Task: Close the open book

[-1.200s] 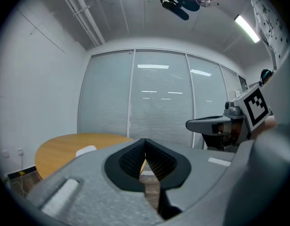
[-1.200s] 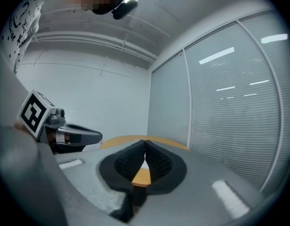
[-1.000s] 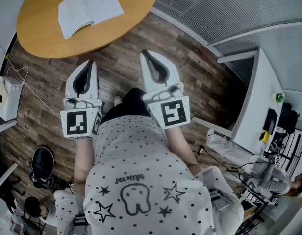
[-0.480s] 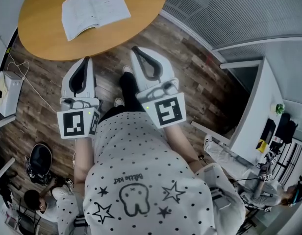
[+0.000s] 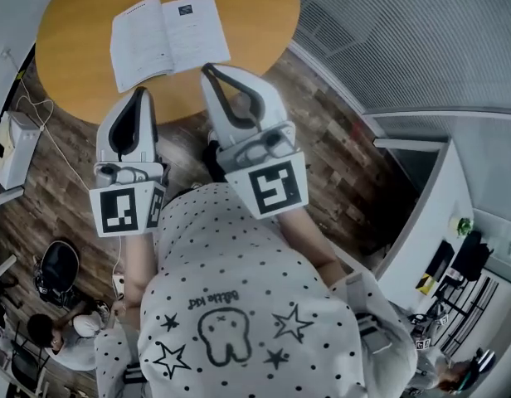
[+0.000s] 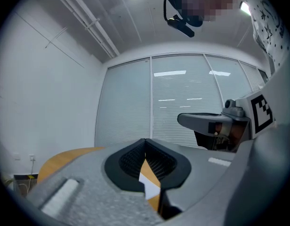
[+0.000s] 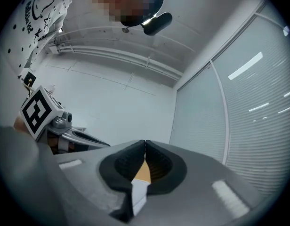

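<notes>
An open book [image 5: 168,40] with white pages lies flat on the round wooden table [image 5: 73,73] at the top of the head view. My left gripper [image 5: 141,92] is shut and empty, with its tips at the table's near edge, short of the book. The right gripper [image 5: 207,69] is also shut and empty, its tips over the table just below the book's right page. In the left gripper view the jaws [image 6: 145,141] meet, and a sliver of white page [image 6: 149,182] shows through them. The right gripper view shows its jaws [image 7: 145,142] shut too.
A white box [image 5: 11,148] with cables stands on the wood floor left of the table. A glass wall with blinds [image 5: 421,40] runs along the right. A white desk [image 5: 417,239] stands at right. A black bag [image 5: 56,268] and a seated person [image 5: 52,334] are at lower left.
Both grippers have moved forward to the table, staying shut. The right tips now reach over the table edge near the book. The book lies as before.
</notes>
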The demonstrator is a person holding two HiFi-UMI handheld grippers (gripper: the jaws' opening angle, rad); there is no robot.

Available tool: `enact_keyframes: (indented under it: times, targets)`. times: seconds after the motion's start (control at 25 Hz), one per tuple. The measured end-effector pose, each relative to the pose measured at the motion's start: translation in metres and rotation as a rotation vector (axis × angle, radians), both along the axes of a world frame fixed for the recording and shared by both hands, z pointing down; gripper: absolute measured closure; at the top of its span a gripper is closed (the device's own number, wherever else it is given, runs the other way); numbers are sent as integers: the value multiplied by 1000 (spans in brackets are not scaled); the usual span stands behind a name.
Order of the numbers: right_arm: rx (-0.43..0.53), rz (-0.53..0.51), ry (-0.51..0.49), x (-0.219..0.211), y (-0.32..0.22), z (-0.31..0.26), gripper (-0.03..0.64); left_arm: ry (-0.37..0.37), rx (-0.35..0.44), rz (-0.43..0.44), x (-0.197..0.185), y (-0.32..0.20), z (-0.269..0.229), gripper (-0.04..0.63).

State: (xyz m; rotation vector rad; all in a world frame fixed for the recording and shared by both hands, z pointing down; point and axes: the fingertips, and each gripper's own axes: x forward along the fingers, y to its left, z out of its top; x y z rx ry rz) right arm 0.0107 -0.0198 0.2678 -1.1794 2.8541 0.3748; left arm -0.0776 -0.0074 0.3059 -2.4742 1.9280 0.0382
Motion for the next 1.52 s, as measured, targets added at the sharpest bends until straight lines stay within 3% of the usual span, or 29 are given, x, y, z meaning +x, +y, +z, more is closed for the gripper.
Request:
enact_keyframes:
  times: [0.4, 0.76, 1.04, 1.28, 1.52]
  targets:
    - [15, -86, -10, 2, -79, -3, 612, -2, 5, -106, -1, -69, 1, 586]
    - [-88, -103, -16, 16, -137, 30, 612, -59, -2, -145, 6, -118, 13, 586]
    - [-129, -100, -19, 23, -159, 45, 612, -78, -15, -190, -3, -124, 20, 586]
    - [-108, -86, 29, 27, -167, 56, 612, -90, 6, -233, -13, -122, 18, 586]
    - [-126, -46, 43, 27, -168, 58, 612, -76, 17, -226, -20, -122, 15, 586]
